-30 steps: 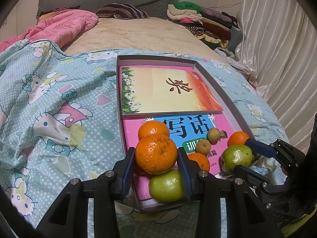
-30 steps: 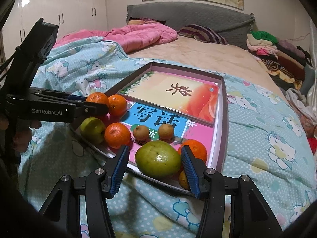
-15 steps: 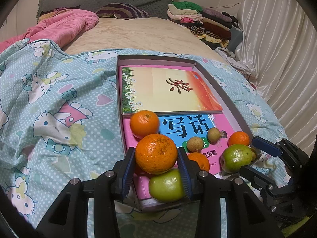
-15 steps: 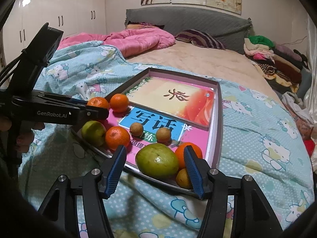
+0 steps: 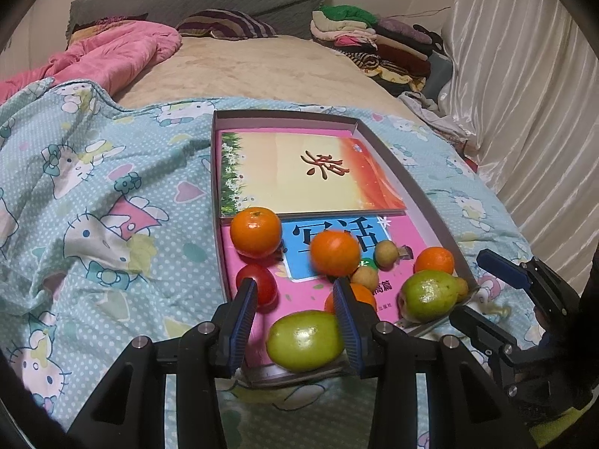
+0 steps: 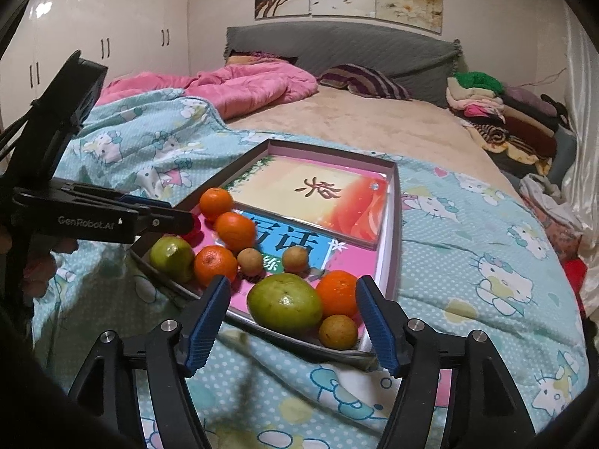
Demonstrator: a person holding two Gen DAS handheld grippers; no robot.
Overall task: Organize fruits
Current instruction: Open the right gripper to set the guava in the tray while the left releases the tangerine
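Left fingers (image 5: 295, 299) stand apart and grip nothing. A blurred orange (image 5: 335, 252) lies just past their tips on the books in the box (image 5: 430, 202); I cannot tell whether it is at rest. A green fruit (image 5: 305, 340) lies under the gap, and a red fruit (image 5: 256, 288) is partly hidden behind one finger. Right fingers (image 6: 292, 285) have just been opening and flank a second green fruit (image 6: 284, 301) without touching it. A second orange (image 6: 337, 293) and a brown fruit (image 6: 337, 331) crowd it on one side.

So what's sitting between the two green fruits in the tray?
An orange lies between the left green fruit and the nearer green fruit; the right wrist view shows it clearly.
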